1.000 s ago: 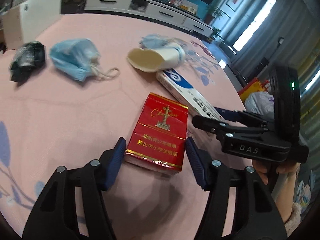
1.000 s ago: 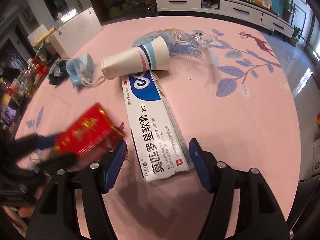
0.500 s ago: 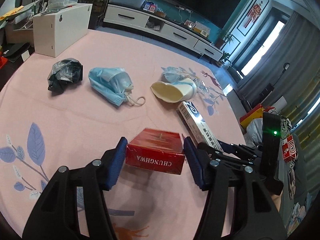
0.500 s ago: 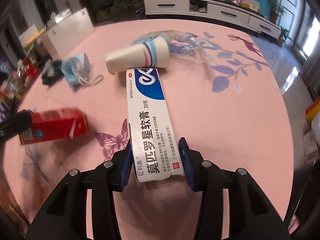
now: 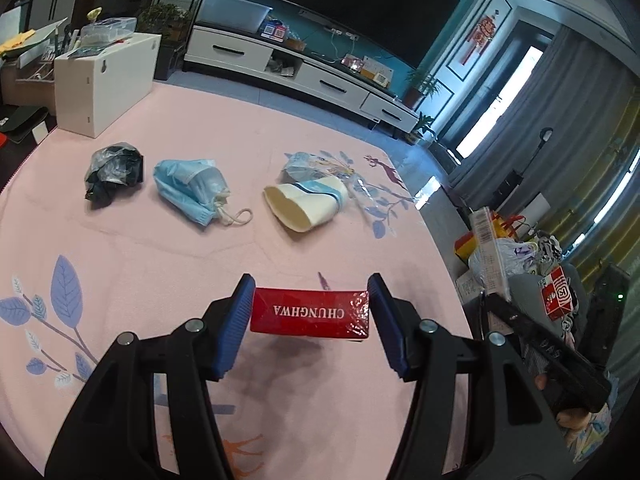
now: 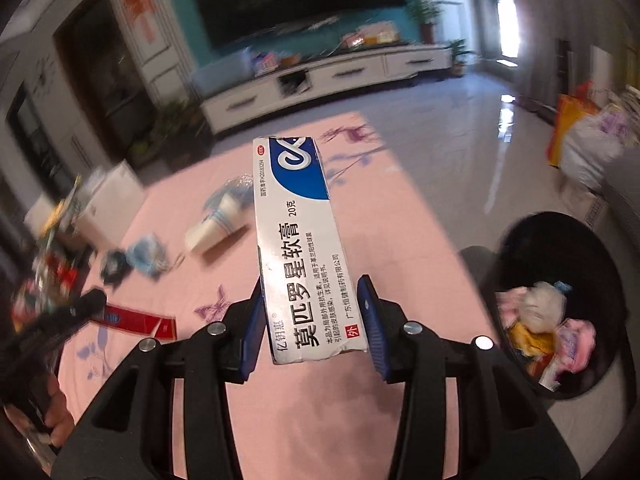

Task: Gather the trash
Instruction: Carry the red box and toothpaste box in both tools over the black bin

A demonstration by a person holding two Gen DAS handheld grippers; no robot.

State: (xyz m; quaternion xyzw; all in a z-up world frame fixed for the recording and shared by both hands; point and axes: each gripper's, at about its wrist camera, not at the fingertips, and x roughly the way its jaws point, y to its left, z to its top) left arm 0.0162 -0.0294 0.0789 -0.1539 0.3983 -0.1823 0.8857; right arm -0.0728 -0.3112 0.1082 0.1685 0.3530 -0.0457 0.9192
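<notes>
My left gripper [image 5: 310, 316] is shut on a red cigarette pack [image 5: 310, 312], held just above the pink tablecloth [image 5: 160, 260]. My right gripper [image 6: 312, 320] is shut on a long white-and-blue ointment box [image 6: 300, 248], lifted well off the table and pointing forward. A black bin [image 6: 560, 240] with several pieces of trash inside stands on the floor to its lower right. On the table lie a tipped paper cup [image 5: 308, 204], a crumpled blue mask [image 5: 192, 188], a black crumpled bag [image 5: 114, 170] and a clear plastic wrapper [image 5: 316, 164].
A white box [image 5: 100, 80] stands at the table's far left corner. Beyond the table are a white TV cabinet [image 5: 320, 76] and glossy floor. Bags and clutter [image 5: 512, 256] pile up past the table's right edge.
My right gripper closed on the ointment box, lifted it off the table and swung right, bringing the bin into view. My left gripper raised the red pack off the cloth.
</notes>
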